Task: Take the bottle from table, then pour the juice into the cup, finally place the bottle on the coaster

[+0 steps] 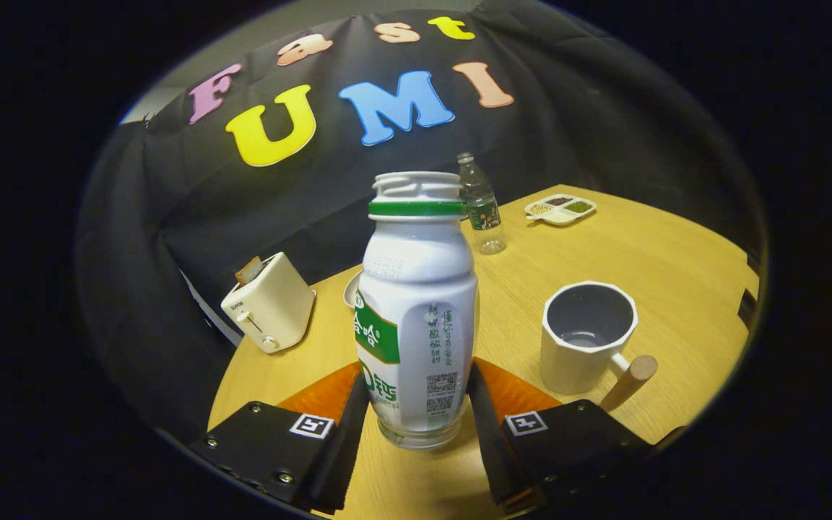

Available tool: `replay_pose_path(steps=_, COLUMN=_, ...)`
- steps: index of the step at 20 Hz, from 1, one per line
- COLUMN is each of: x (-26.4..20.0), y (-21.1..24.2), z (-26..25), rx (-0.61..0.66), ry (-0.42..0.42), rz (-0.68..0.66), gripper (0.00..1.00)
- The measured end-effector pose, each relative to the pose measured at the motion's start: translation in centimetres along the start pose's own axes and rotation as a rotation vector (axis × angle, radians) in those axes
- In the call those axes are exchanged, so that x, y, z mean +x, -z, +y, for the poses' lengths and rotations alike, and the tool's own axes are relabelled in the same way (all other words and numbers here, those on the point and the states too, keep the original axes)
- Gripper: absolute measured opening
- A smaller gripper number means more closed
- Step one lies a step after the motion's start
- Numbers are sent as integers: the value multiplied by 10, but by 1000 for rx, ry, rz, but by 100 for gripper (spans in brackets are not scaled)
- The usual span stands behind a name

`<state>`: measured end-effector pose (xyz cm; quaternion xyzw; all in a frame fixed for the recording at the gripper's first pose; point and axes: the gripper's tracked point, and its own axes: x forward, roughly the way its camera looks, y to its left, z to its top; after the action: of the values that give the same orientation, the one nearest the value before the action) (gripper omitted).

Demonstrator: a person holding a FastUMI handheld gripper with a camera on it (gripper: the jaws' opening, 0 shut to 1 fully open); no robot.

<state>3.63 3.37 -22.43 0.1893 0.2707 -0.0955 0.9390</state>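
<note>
A white juice bottle (416,303) with a green neck ring and green label stands upright between my fingers, its cap off. My gripper (416,386) is shut on the bottle, with the left finger (349,426) and the right finger (484,419) pressing its lower sides. An orange coaster (513,393) lies on the table just behind the bottle, partly hidden by it and by the fingers. I cannot tell whether the bottle's base touches the table. A white cup (582,339) with a wooden handle stands to the right, just ahead of the right finger.
On the wooden table (647,253), a cream toaster (270,303) with toast in it sits at the left edge. A clear water bottle (482,209) and a small divided dish (560,208) stand far back. A white bowl rim (351,289) peeks from behind the juice bottle.
</note>
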Motion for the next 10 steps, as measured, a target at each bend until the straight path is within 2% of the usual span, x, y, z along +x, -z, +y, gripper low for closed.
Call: replay_pose_path(steps=10, x=10, y=-25, z=17, rx=-255, ry=59, rz=-133, gripper=71)
